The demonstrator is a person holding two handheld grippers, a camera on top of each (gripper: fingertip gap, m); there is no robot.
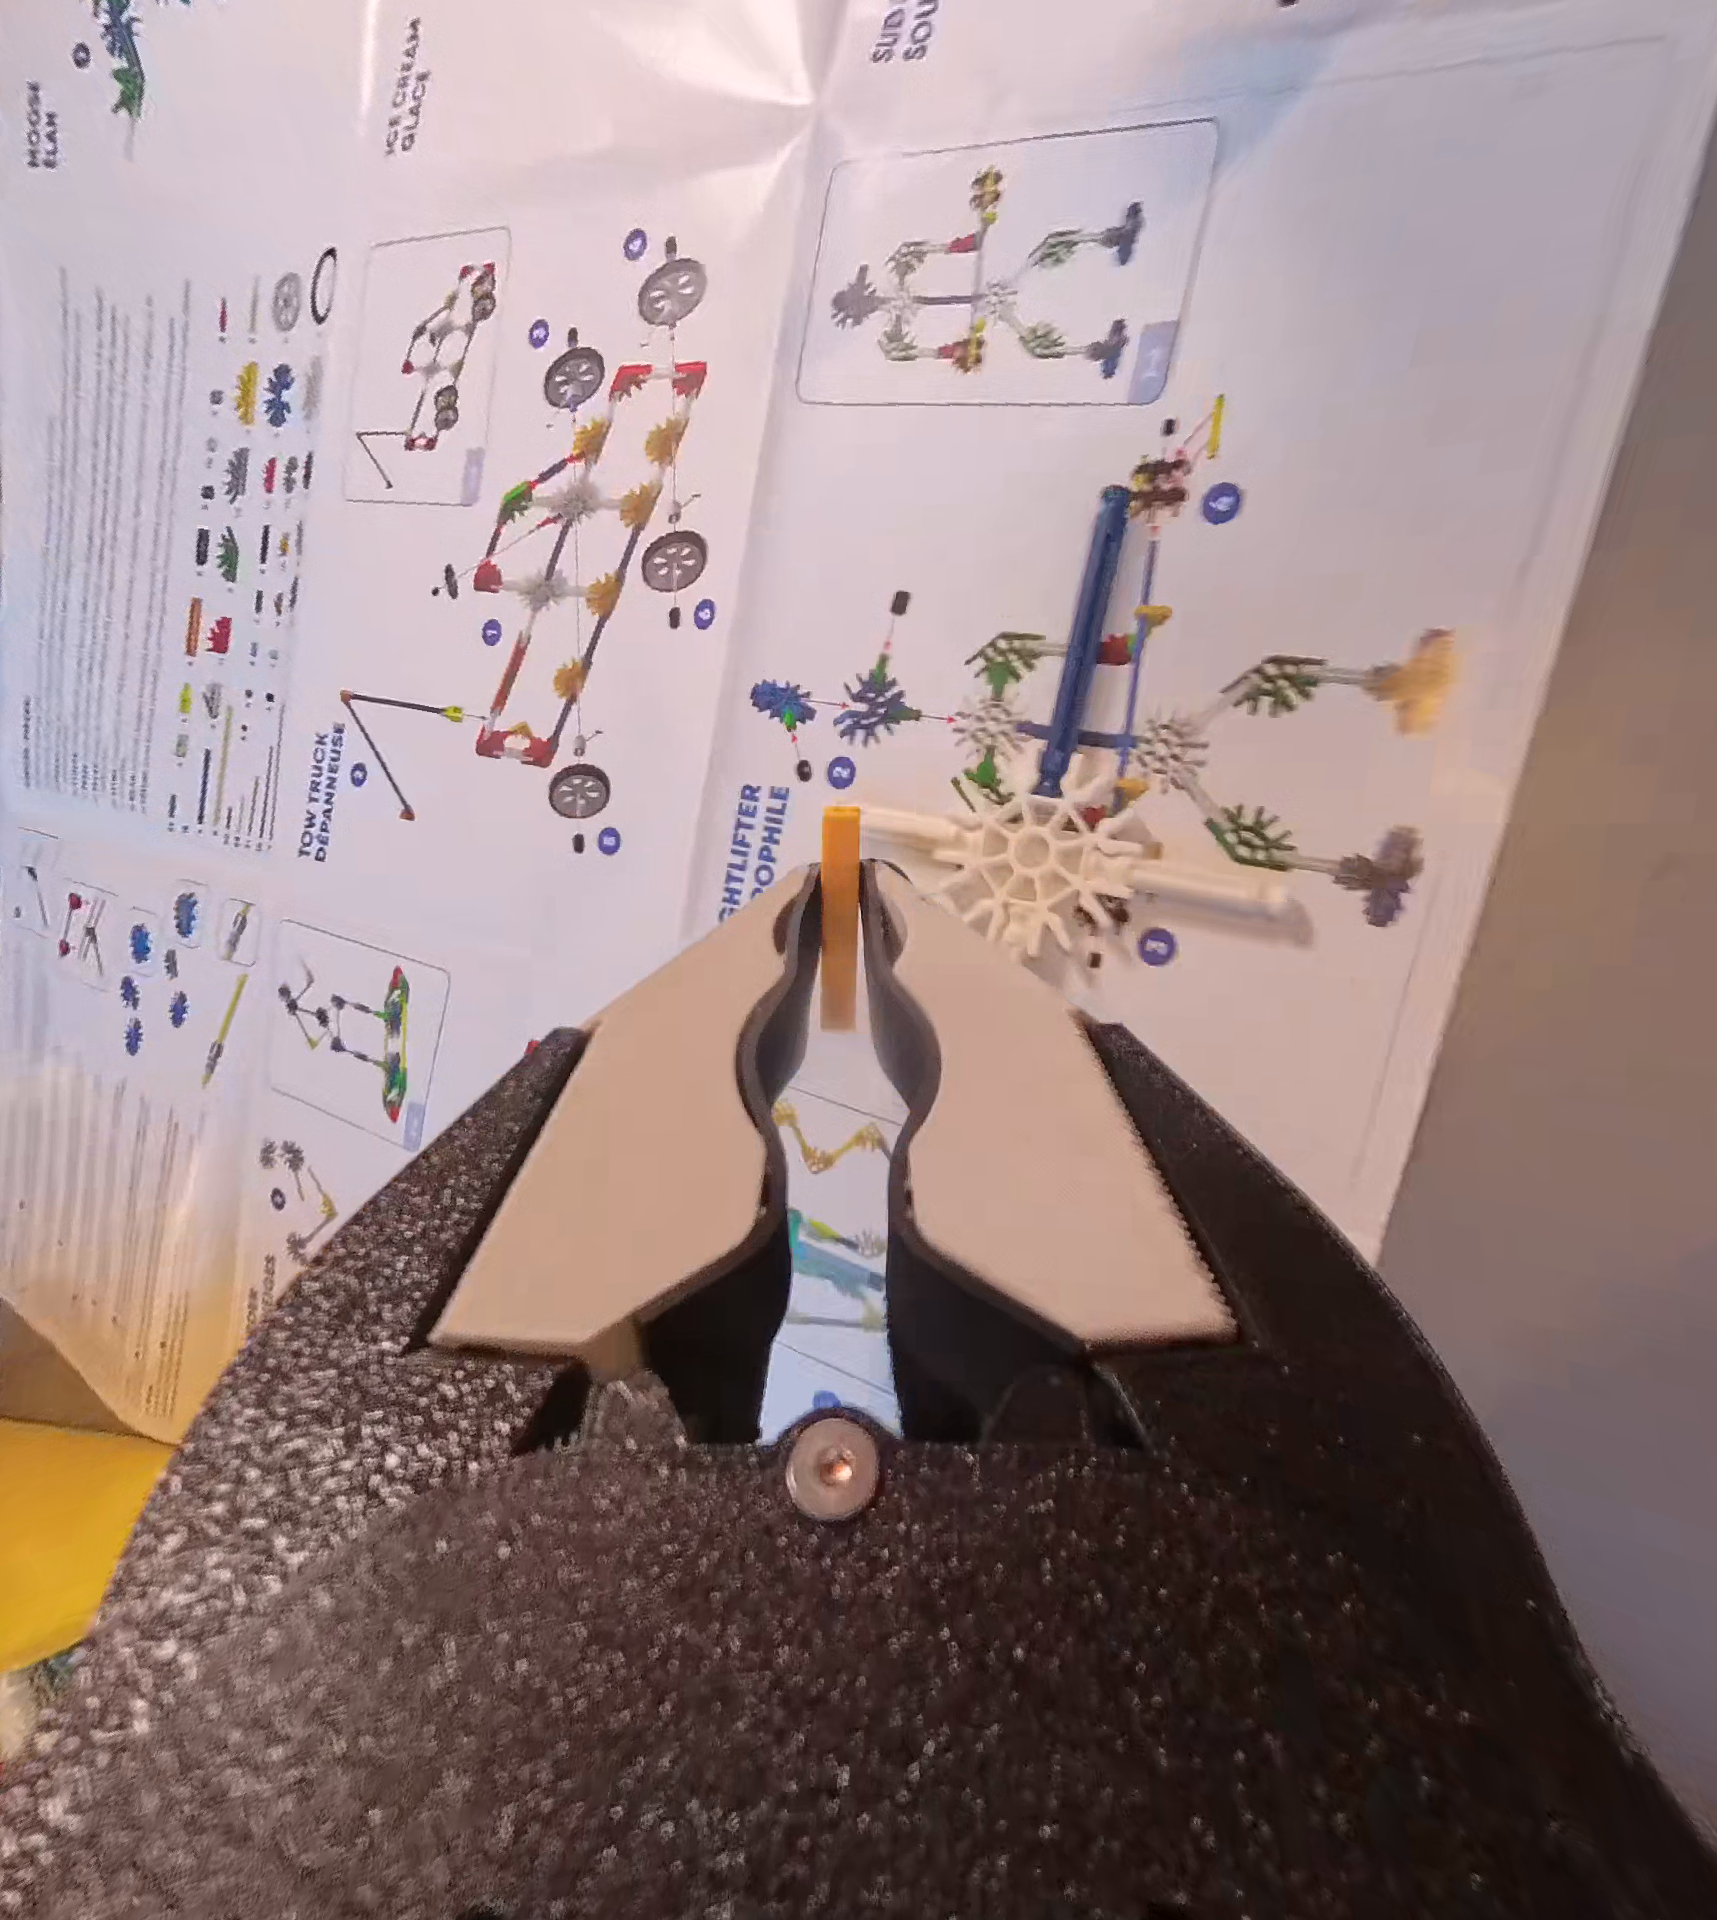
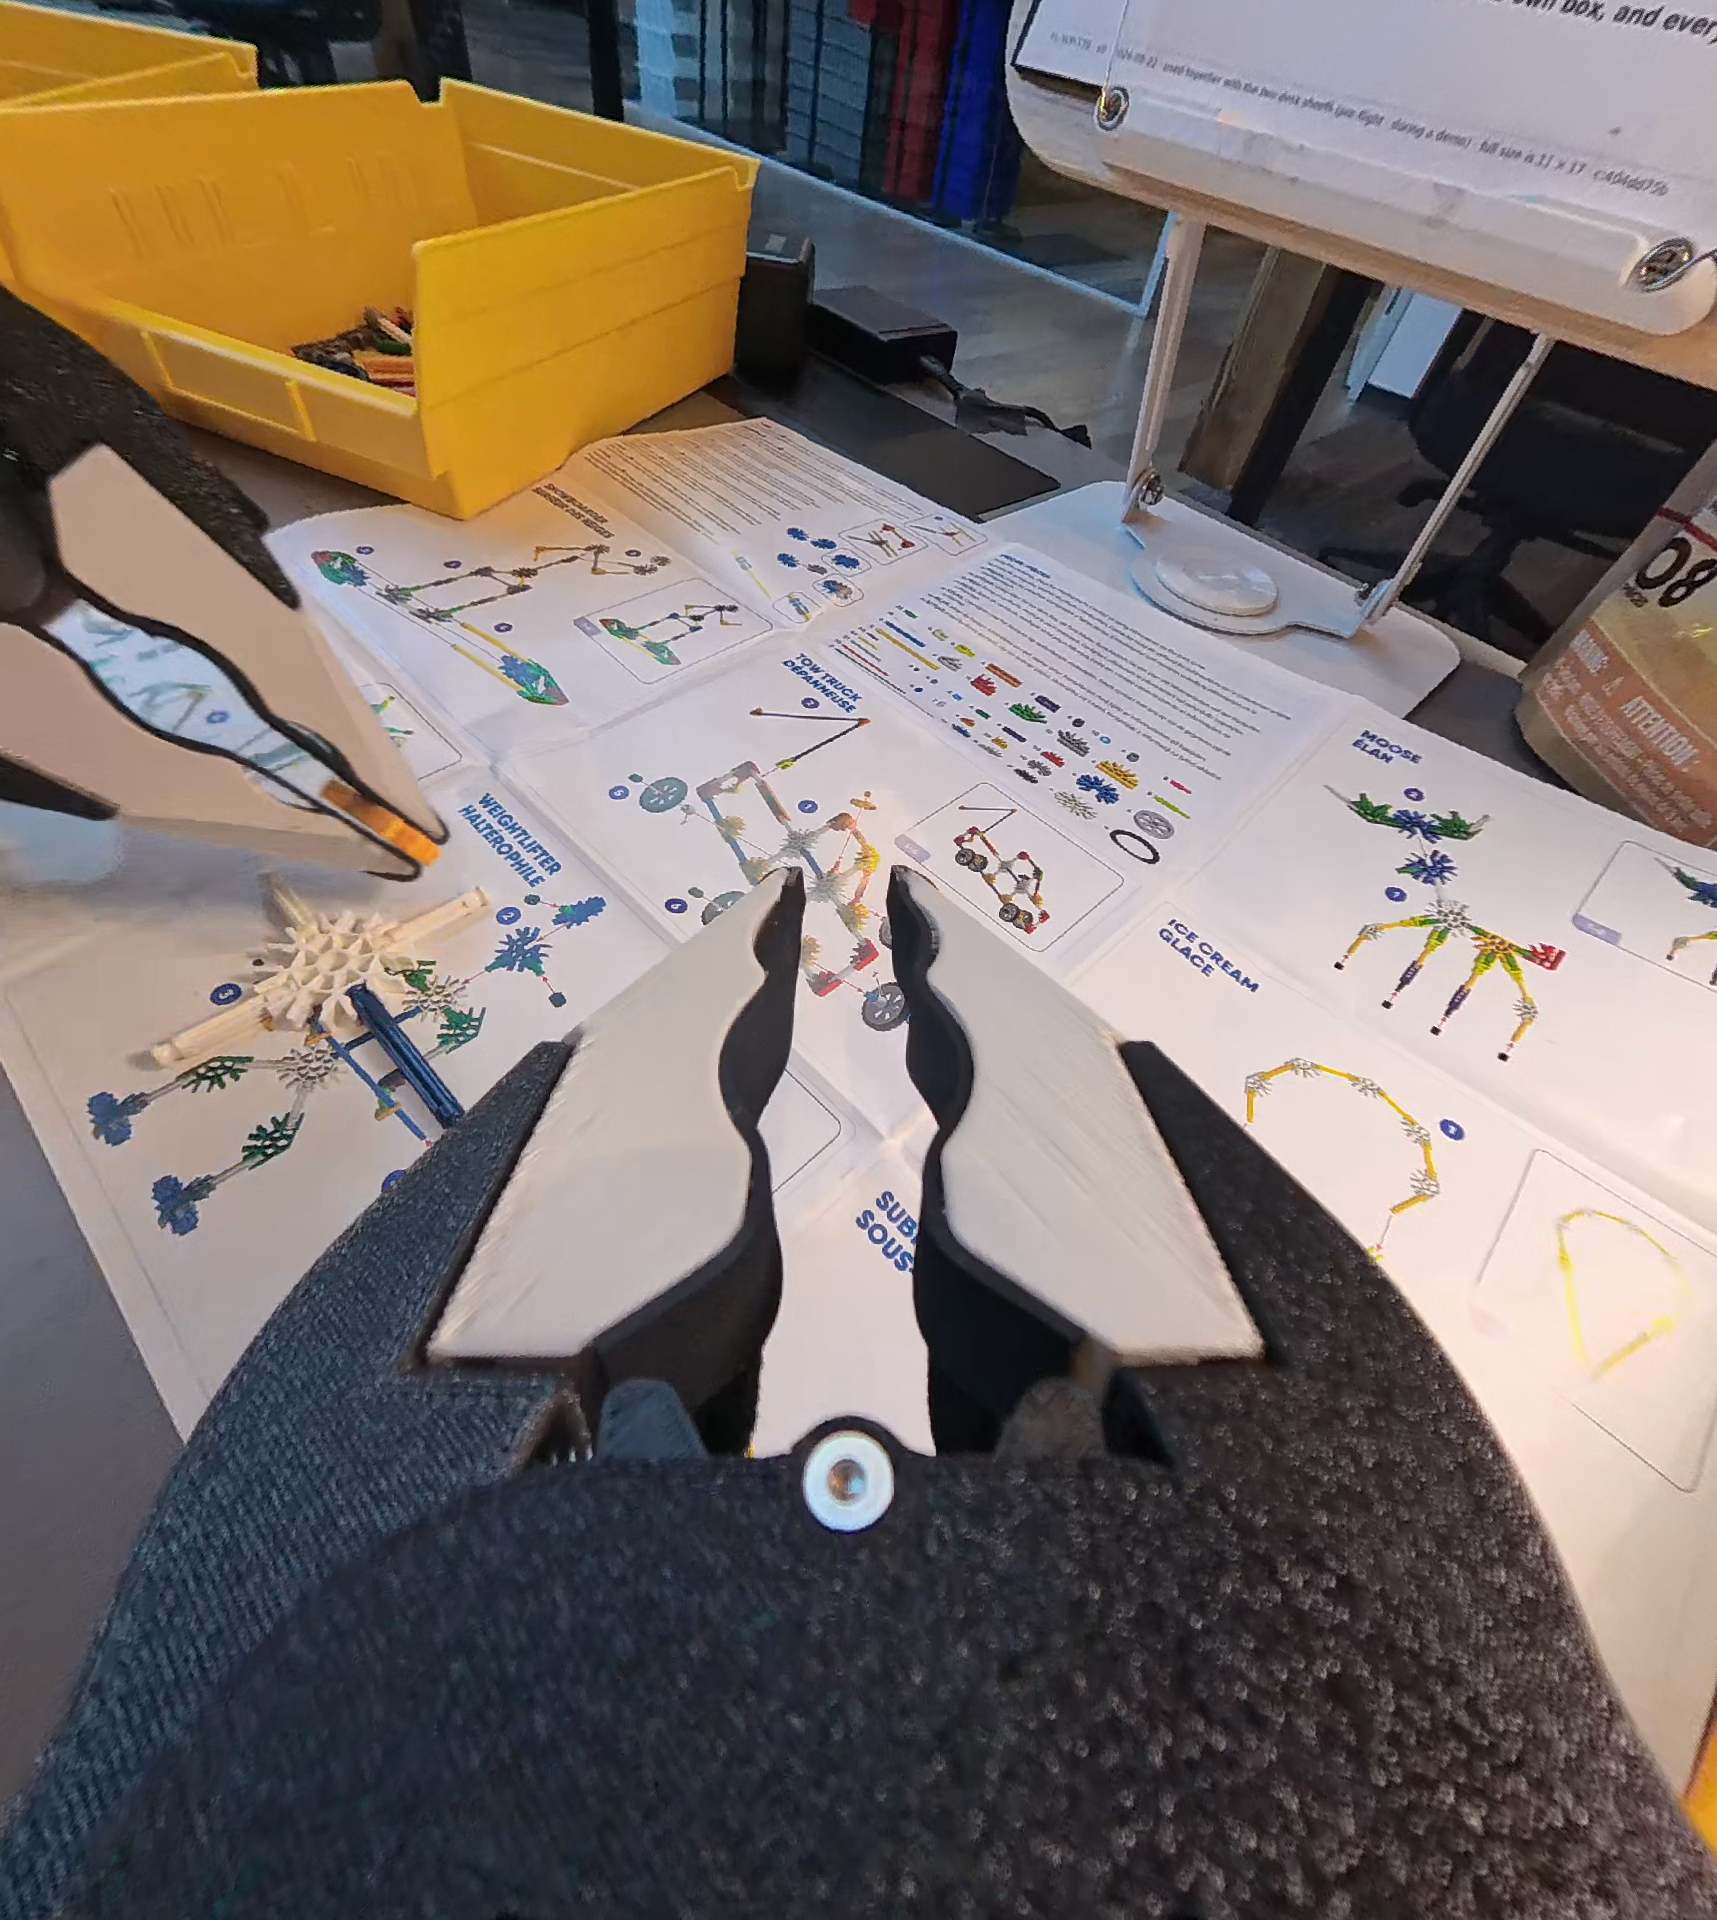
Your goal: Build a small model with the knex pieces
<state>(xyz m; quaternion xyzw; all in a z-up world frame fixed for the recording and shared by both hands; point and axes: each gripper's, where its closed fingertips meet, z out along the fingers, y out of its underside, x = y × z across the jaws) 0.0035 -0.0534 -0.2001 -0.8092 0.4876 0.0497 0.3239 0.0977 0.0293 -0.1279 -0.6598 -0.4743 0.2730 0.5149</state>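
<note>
Two tongs in play, and we start with the left gripper (image 1: 839,873): its jaws are clamped on a short orange rod (image 1: 839,914) that stands up between the tips at mid-frame. Just right of it, a white snowflake connector (image 1: 1036,862) with white rods (image 1: 1218,894) plugged in lies on the instruction sheet (image 1: 625,156). We judge we're at a joining step: the rod looks bound for a free slot, which would call for squaring it to the hub and pressing in (a guess from the pose, no more). The right gripper (image 2: 843,883), centre frame, hangs parted and empty above the sheet, well apart from the connector at lower left of its view.

Outward now: the sheet covers a grey table (image 2: 2,1195), a yellow bin (image 2: 521,312) holding loose pieces sits upper left, a white stand (image 2: 1249,582) rises upper right, and a tub (image 2: 1664,675) sits at the right edge. Dim room behind.
</note>
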